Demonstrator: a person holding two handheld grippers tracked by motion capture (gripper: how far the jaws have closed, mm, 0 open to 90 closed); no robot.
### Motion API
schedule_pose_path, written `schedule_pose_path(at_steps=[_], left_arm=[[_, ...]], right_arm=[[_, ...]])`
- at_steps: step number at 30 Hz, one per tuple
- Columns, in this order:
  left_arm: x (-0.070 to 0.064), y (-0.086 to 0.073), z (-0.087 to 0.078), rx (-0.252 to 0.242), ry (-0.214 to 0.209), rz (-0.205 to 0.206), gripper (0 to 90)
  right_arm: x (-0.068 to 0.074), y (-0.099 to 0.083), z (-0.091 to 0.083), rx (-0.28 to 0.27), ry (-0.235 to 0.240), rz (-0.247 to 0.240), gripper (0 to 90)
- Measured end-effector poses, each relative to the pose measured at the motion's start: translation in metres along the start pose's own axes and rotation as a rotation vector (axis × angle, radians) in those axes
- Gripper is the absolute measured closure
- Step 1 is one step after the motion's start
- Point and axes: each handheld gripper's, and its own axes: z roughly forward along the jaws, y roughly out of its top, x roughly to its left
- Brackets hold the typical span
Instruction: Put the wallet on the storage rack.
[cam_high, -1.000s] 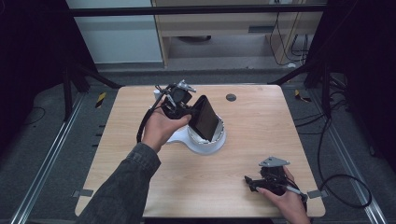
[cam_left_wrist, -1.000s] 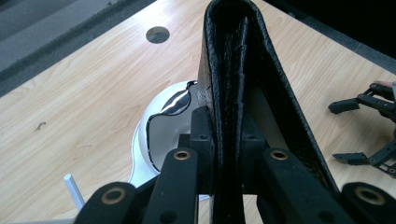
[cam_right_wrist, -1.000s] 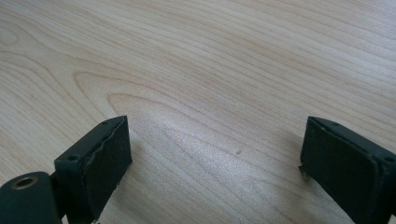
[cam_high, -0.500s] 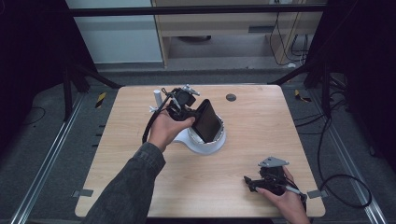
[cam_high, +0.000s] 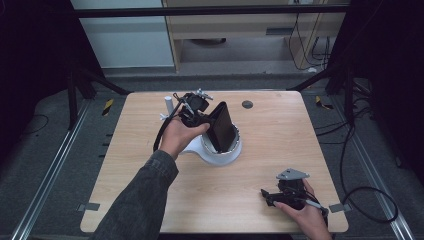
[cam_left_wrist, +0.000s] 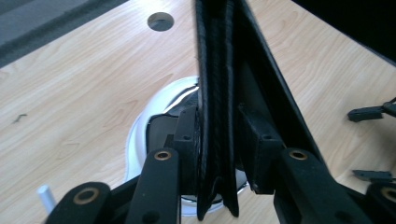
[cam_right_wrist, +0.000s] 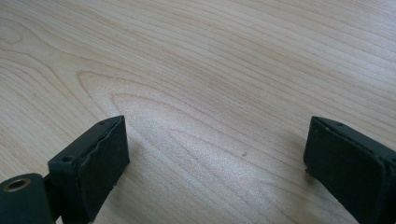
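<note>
Tabletop (cam_high: 150, 150): pale wood, round hole near far edge.
Left gripper (cam_high: 202, 117): clamped on black folded case (cam_high: 222, 127), tilted over white round base (cam_high: 220, 155), centre.
Right gripper (cam_high: 272, 195): jaws spread, near right corner.

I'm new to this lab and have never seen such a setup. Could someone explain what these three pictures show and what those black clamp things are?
No robot here: a person sits at a wooden table and holds a hand-operated two-jaw gripper in each hand. The high view looks down from above the person's side. The other two pictures come from small cameras riding on each gripper, looking along its black jaws.

The left gripper is clamped on a flat black folded case, something like a wallet, held on edge over a white round stand. A small white cylinder stands behind the hand, and a round hole sits in the tabletop.

The right gripper rests low near the table's front edge, jaws wide open, holding nothing.
</note>
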Motion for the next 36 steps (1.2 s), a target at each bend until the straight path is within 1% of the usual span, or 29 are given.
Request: schedule_pose_path(at_steps=[1, 2, 4, 5, 6, 7, 12, 14, 18, 20, 23, 26, 30, 31, 32, 33, 34, 35, 36], left_arm=[[0.001, 0.0, -0.001, -0.01, 0.009, -0.003, 66.1], [0.001, 0.0, -0.001, -0.01, 0.009, -0.003, 65.0], [0.002, 0.0, -0.002, -0.022, 0.014, -0.009, 63.3], [0.003, 0.0, -0.003, -0.034, 0.025, -0.012, 61.6], [0.003, 0.0, -0.003, -0.034, 0.025, -0.012, 61.4], [0.003, 0.0, -0.004, -0.045, 0.028, -0.018, 60.4], [0.002, 0.001, -0.009, -0.065, 0.038, -0.012, 57.2], [0.0, 0.003, -0.016, -0.089, 0.056, 0.006, 55.7], [-0.001, 0.005, -0.022, -0.108, 0.067, 0.018, 53.2], [-0.002, 0.006, -0.025, -0.115, 0.069, 0.017, 52.4], [-0.005, 0.006, -0.028, -0.134, 0.071, 0.033, 51.0], [-0.007, 0.006, -0.031, -0.155, 0.082, 0.051, 48.7], [-0.008, 0.006, -0.033, -0.16, 0.081, 0.058, 47.3], [-0.01, 0.005, -0.035, -0.173, 0.076, 0.075, 46.2], [-0.01, 0.005, -0.035, -0.173, 0.076, 0.075, 44.2], [-0.012, 0.004, -0.038, -0.19, 0.071, 0.1, 42.6], [-0.012, 0.004, -0.038, -0.19, 0.071, 0.1, 41.1], [-0.013, 0.003, -0.041, -0.205, 0.068, 0.114, 38.8], [-0.013, 0.003, -0.041, -0.205, 0.068, 0.114, 37.1]], right_arm=[[0.0, 0.0, 0.0, 0.0, 0.0, -0.001, 6.8], [0.0, 0.0, 0.0, 0.0, 0.0, -0.001, 6.8], [0.0, 0.0, 0.0, -0.001, 0.001, -0.001, 6.7], [0.0, 0.0, 0.0, -0.001, 0.001, -0.002, 6.7], [0.0, 0.0, 0.0, -0.001, 0.001, -0.002, 6.7], [0.0, 0.0, 0.0, -0.002, 0.0, 0.001, 6.6], [0.0, -0.001, 0.0, -0.001, 0.001, -0.001, 6.6], [0.0, 0.0, 0.0, 0.0, 0.001, -0.001, 6.6], [0.0, -0.001, 0.0, 0.0, 0.001, -0.002, 6.6], [0.0, -0.001, 0.0, -0.001, 0.001, -0.002, 6.5], [0.001, -0.001, -0.001, 0.0, 0.003, -0.006, 6.5], [0.001, -0.001, -0.001, -0.001, 0.003, -0.006, 6.5], [0.001, -0.001, 0.0, -0.002, 0.002, -0.005, 6.5], [0.001, -0.001, -0.001, -0.003, 0.002, -0.005, 6.5], [0.001, -0.001, -0.001, -0.003, 0.002, -0.005, 6.5], [0.001, -0.001, 0.0, -0.005, 0.002, -0.004, 6.5], [0.001, -0.001, 0.0, -0.005, 0.002, -0.004, 6.5], [0.001, -0.001, 0.0, -0.007, 0.002, -0.004, 6.4], [0.001, -0.001, 0.0, -0.007, 0.002, -0.004, 6.4]])
